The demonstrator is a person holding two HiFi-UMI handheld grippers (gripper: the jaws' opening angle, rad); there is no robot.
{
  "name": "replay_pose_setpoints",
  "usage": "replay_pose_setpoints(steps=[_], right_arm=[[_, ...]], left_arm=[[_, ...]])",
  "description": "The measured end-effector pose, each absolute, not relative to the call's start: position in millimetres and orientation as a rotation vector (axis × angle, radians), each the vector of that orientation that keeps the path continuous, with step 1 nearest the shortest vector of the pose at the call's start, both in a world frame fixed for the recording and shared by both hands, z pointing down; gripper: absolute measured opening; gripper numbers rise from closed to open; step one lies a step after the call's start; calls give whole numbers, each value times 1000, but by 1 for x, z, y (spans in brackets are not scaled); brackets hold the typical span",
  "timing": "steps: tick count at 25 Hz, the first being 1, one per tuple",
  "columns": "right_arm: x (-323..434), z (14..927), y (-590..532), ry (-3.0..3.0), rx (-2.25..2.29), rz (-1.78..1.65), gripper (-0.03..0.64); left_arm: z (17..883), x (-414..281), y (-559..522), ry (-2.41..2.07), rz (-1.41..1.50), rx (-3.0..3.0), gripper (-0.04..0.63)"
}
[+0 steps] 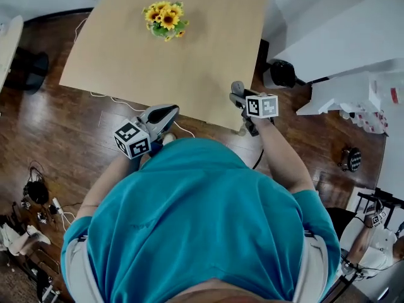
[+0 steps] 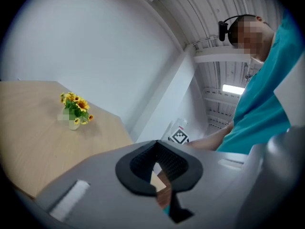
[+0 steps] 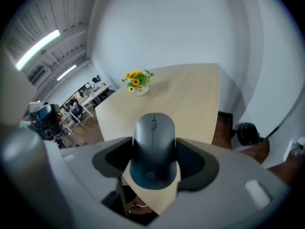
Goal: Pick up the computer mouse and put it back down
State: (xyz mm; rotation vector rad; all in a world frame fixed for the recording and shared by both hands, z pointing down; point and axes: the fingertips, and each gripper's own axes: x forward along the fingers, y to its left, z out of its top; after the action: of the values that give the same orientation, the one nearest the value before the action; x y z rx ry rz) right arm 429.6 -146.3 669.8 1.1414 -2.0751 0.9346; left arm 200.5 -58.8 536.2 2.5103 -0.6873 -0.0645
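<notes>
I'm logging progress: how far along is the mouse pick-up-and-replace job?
Done: the right gripper is shut on the computer mouse. In hand: the mouse looks lifted clear of the table, near its edge. Left: setting it back down and letting go. The left gripper is empty.

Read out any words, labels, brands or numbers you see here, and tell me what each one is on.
No text can be read.
Computer mouse: small round emblem, too blurred to read.
Marker cubes: black-and-white square patterns only, no letters.
Red label on the white furniture: too small to read.
</notes>
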Motion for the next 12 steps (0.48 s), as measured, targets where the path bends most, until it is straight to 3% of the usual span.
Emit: replay_pose_setpoints(steps=[12], right_arm=[[440, 566, -93, -2436, 1100, 871, 285]], left_arm=[[516, 260, -79, -609, -7, 2611, 5]])
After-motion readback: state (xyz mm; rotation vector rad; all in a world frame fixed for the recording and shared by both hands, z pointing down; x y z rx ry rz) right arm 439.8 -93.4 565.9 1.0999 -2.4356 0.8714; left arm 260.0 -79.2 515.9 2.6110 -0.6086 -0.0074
